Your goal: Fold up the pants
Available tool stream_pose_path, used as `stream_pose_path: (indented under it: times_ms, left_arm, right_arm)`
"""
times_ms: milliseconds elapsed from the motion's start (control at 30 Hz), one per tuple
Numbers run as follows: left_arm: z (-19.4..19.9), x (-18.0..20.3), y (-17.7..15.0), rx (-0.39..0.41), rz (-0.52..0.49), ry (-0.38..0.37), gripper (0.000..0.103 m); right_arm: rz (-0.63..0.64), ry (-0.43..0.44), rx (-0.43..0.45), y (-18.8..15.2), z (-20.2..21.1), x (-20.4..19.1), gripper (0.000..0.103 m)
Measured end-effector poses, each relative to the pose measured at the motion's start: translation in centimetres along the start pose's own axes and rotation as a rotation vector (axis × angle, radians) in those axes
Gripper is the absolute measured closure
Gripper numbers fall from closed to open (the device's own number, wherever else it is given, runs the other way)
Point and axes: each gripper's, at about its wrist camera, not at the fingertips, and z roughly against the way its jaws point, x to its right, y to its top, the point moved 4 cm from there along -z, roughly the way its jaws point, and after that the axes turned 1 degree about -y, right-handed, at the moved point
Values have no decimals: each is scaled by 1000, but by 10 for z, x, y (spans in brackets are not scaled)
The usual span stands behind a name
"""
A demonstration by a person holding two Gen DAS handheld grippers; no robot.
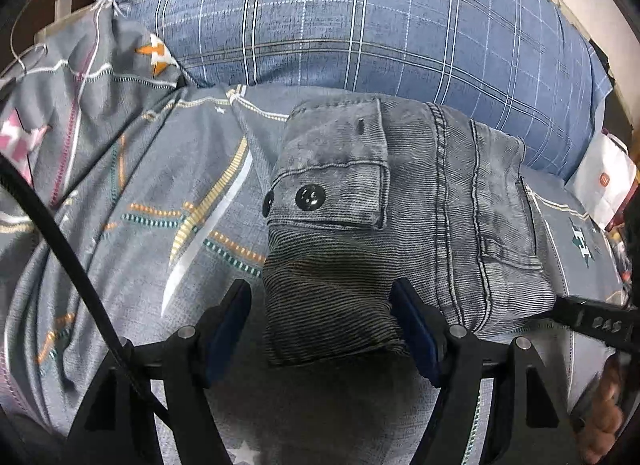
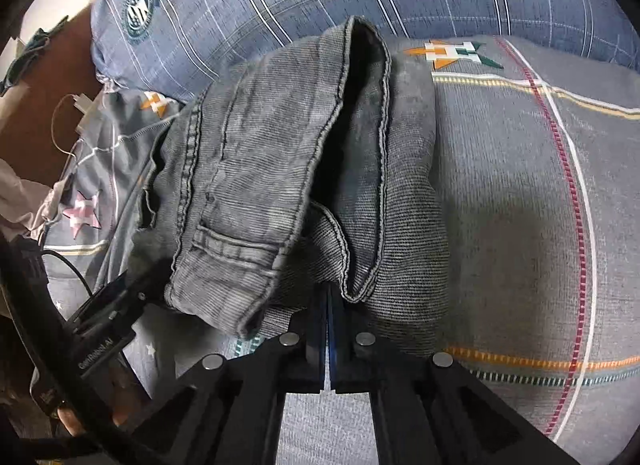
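Right tongs (image 2: 328, 305) were pinched together on the pants (image 2: 304, 169) at lower centre; left tongs (image 1: 320, 305) stood apart, straddling the folded bundle on the bed (image 1: 140, 185). Looked like final tidying; next probably needs squaring the edge.

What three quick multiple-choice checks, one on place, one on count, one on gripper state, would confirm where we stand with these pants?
1. Where do the folded grey pants lie?
A. On the patterned grey bedsheet, in front of the blue plaid pillow
B. On a wooden floor
C. Inside a basket

2. How many dark round buttons show on the pocket flap in the left wrist view?
A. None
B. Two
C. Five

3. How do the grippers stand?
A. Both wide open
B. Left gripper open astride the fold's end, right gripper shut at the pants' edge
C. Both out of view

Answers: 1 A, sheet beneath and pillow behind; 2 B, one facing, one at the flap's edge; 3 B, left pads apart, right pads together.
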Motion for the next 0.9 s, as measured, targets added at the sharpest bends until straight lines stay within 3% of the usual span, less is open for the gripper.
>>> stream_pose_path:
  times_ms: [100, 267, 333, 367, 400, 567, 633, 700, 800, 900]
  left_arm:
    - [8, -7, 4, -4, 60, -60, 30]
    - [35, -25, 24, 17, 199, -225, 29]
    - [41, -30, 39, 16, 225, -238, 27]
    - [41, -32, 51, 11, 231, -254, 26]
    - [39, -32, 62, 2, 233, -258, 26]
    - [-1, -21, 121, -50, 178, -245, 26]
    - [-19, -24, 129, -62, 217, -293, 26]
    - [-43, -27, 123, -103, 276, -388, 26]
    - [-65, -22, 113, -191, 304, -390, 26]
    - [-65, -16, 115, -167, 257, -361, 26]
  right_arm:
    - [-8, 113, 43, 5, 20, -3, 101]
    - [-29, 238, 149, 21, 63, -1, 96]
    - [-32, 265, 165, 34, 75, 0, 68]
    - [-33, 266, 174, 40, 78, 0, 29]
    - [-41, 259, 189, 51, 80, 3, 8]
    - [-47, 183, 196, 106, 70, 13, 8]
    - [-88, 176, 207, 120, 58, 26, 8]
    - [-133, 209, 219, 122, 39, 41, 8]
    - [-152, 178, 142, 112, 8, 58, 8]
    - [-162, 171, 134, 117, -1, 64, 8]
